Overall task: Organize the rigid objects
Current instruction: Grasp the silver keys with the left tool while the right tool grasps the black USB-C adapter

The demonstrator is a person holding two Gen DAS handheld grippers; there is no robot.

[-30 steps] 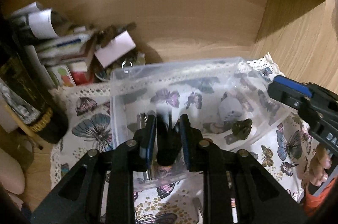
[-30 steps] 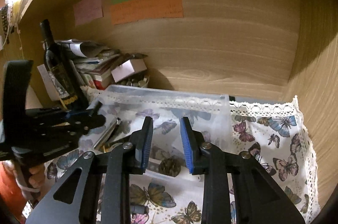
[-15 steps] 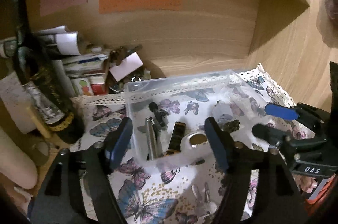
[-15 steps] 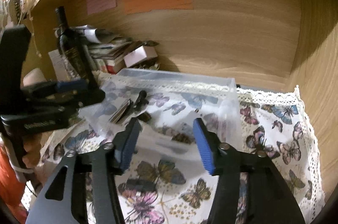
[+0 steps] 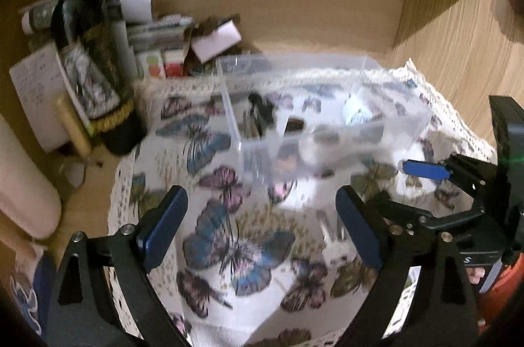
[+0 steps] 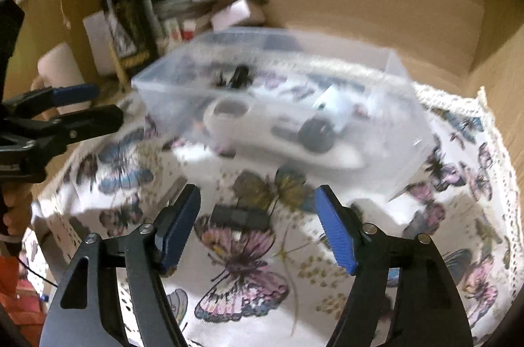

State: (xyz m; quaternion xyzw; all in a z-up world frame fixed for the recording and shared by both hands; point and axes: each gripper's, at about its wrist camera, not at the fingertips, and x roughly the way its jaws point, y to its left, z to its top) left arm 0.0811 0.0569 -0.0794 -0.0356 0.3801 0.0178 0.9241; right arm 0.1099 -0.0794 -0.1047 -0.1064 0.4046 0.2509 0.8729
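L wrist view: left hand-held gripper jaws wide apart, empty, above butterfly cloth. Clear bin just ahead holds small items.

R wrist view: right hand-held gripper spread wide, empty. Black block lies on cloth btw its fingers, near bin.

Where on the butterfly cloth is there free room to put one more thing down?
Bare butterfly cloth lies right of the clear bin, toward the lace edge, and between the bin and the wine bottle. In front of the bin a small dark object lies. Back-left corner is crowded with papers.
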